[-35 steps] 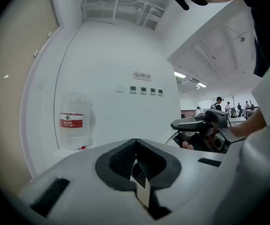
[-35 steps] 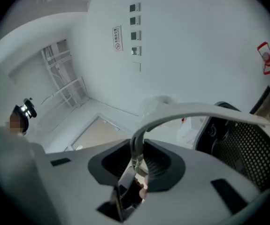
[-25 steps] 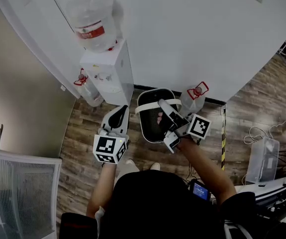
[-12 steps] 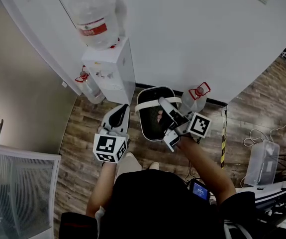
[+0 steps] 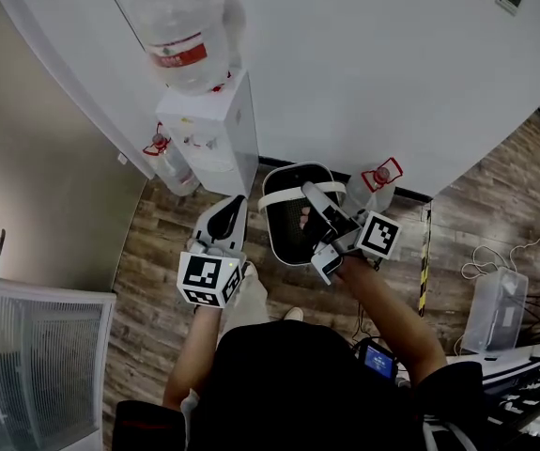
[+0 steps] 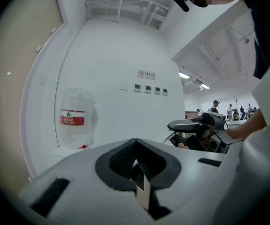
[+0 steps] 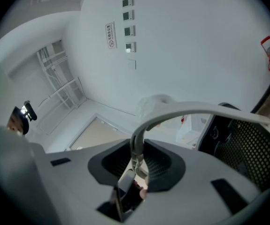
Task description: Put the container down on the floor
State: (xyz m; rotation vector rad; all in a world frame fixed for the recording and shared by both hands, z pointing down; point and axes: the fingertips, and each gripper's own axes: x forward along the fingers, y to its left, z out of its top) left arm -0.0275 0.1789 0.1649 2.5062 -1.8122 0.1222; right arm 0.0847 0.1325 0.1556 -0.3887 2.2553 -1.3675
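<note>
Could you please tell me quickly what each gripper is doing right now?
Left gripper: closed, empty.
Right gripper: closed on the handle of the container.

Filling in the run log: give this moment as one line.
right gripper: shut on handle | left gripper: shut, empty | container: held by handle

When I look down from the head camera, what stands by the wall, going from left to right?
Water dispenser → black container → clear jug with red handle → yellow-and-black striped strip → clear plastic box.
</note>
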